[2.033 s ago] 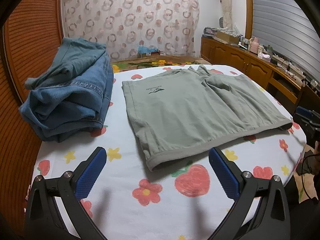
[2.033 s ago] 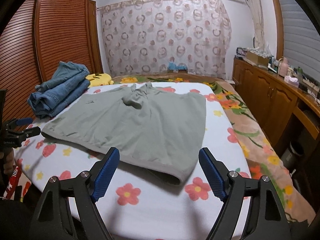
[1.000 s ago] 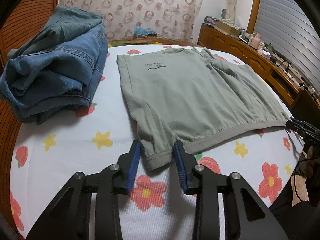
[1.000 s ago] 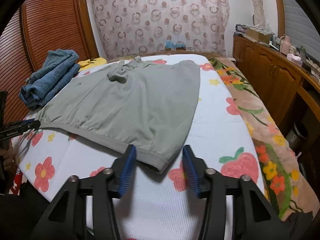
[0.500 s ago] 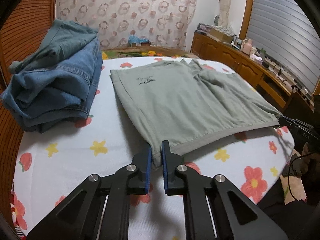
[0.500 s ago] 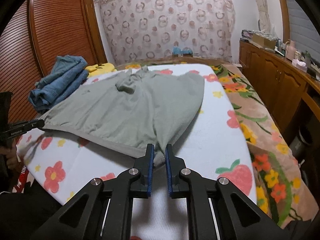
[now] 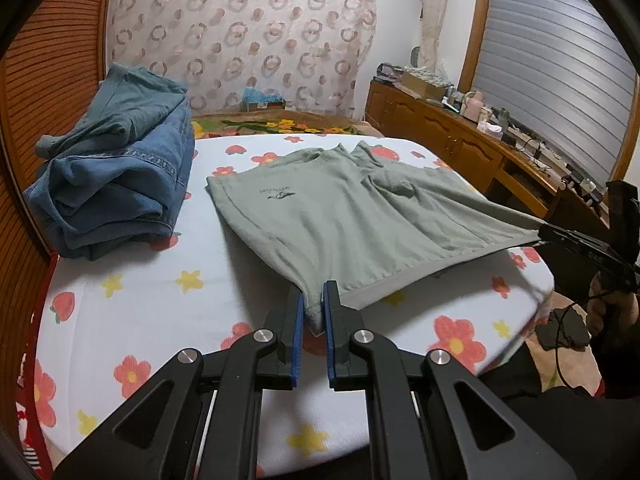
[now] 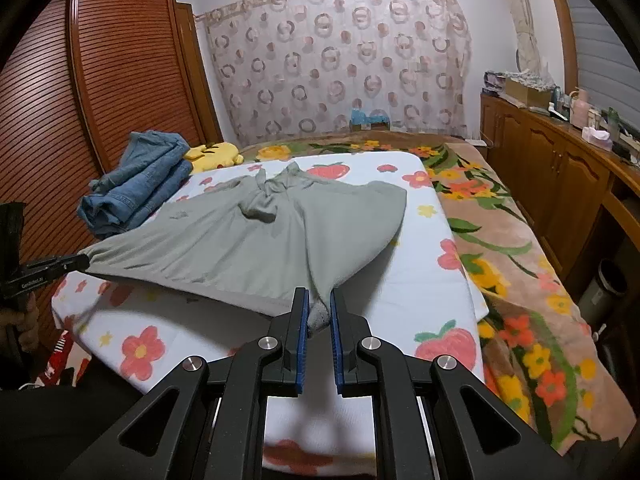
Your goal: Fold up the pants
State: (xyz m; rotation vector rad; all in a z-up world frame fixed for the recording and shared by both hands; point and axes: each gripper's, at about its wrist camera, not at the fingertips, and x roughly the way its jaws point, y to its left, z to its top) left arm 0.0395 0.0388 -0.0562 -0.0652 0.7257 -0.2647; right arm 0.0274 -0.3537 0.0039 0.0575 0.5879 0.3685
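Note:
Grey-green shorts (image 7: 352, 216) lie on the flowered bed sheet (image 7: 160, 292), waistband toward me. My left gripper (image 7: 313, 312) is shut on the left waistband corner and holds it lifted off the sheet. My right gripper (image 8: 319, 312) is shut on the right waistband corner of the shorts (image 8: 256, 240), also lifted. The waistband hangs stretched between the two grippers. The right gripper also shows at the right of the left wrist view (image 7: 548, 236), and the left gripper at the left of the right wrist view (image 8: 80, 262). The leg ends still rest on the bed.
A stack of folded blue jeans (image 7: 116, 172) sits at the bed's left, beside a wooden slatted wardrobe (image 8: 100, 80). A yellow plush (image 8: 214, 156) lies behind it. A wooden cabinet (image 8: 560, 168) with clutter runs along the right wall. A floral blanket (image 8: 500, 240) covers the bed's right side.
Both grippers moved in from open, closed on the waistband corners, and have now lifted them, pulling the waistband taut off the sheet.

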